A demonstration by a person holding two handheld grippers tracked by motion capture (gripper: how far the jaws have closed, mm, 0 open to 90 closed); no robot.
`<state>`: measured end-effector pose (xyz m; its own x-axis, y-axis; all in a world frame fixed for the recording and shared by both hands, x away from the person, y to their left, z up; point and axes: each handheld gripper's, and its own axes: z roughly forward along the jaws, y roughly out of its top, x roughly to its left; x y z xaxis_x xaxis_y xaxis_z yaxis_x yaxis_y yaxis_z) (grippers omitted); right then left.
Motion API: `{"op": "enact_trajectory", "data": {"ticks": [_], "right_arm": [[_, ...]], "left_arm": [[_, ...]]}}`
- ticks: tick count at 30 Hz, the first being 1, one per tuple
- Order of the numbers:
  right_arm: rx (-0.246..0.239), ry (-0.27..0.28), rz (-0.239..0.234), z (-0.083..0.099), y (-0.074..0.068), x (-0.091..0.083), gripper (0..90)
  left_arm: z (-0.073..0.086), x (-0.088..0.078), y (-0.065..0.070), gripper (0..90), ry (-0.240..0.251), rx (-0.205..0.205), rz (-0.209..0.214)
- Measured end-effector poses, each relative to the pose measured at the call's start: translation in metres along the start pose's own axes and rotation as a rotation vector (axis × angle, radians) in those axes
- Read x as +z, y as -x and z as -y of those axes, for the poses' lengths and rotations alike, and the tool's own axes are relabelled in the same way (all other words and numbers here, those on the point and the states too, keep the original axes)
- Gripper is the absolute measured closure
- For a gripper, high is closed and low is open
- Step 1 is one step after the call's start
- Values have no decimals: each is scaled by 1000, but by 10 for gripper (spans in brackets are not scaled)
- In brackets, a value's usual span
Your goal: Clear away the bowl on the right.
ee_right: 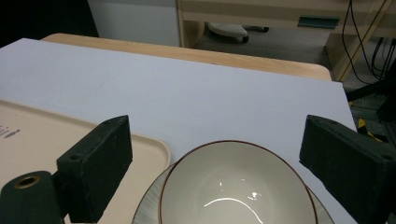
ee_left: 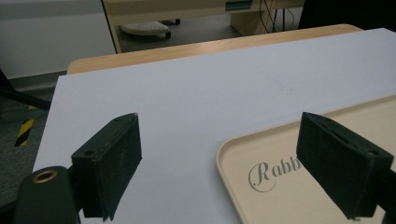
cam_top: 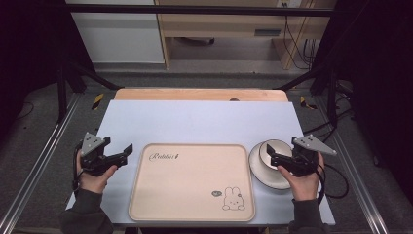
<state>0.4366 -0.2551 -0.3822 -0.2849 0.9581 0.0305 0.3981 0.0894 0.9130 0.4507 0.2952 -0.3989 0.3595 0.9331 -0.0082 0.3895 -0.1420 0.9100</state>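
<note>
- so the right gripper [cam_top: 273, 157] is hovering right over the bowl [cam_top: 275, 155], jaws spread wide apart, nothing pinched between them
- in the right gripper view the bowl [ee_right: 236, 186] sits dead ahead and below, between the two jaws, its brown rim closer to the tips than anything else around
- the bowl is nested on a grey plate [cam_top: 258, 173], and the pair sits on the white mat [cam_top: 195, 122] just beside the right edge of the beige tray [cam_top: 192, 181], maybe touching it, hard to say
- left gripper [cam_top: 127, 150] is parked off the tray's left edge, jaws wide apart too, holding nothing; from the left gripper view it's peering at the tray's corner [ee_left: 243, 154] with the lettering
- the bowl's round, so no long axis to fuss over. my guess is the right hand has it by a mile, it just needs to drop onto the rim, with the tray off to its left
</note>
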Motion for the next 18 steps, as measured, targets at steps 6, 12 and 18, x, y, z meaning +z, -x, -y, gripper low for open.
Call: {"op": "enact_trajectory", "data": {"ticks": [6,12,18], "right_arm": [[34,-21,12,2,9,0,126],[32,-49,47,6,16,3,139],[53,-72,61,10,23,6,152]], "left_arm": [[1,1,1,138,-4,3,-1],[1,2,1,139,-7,0,-2],[2,3,1,139,-13,8,-4]]}}
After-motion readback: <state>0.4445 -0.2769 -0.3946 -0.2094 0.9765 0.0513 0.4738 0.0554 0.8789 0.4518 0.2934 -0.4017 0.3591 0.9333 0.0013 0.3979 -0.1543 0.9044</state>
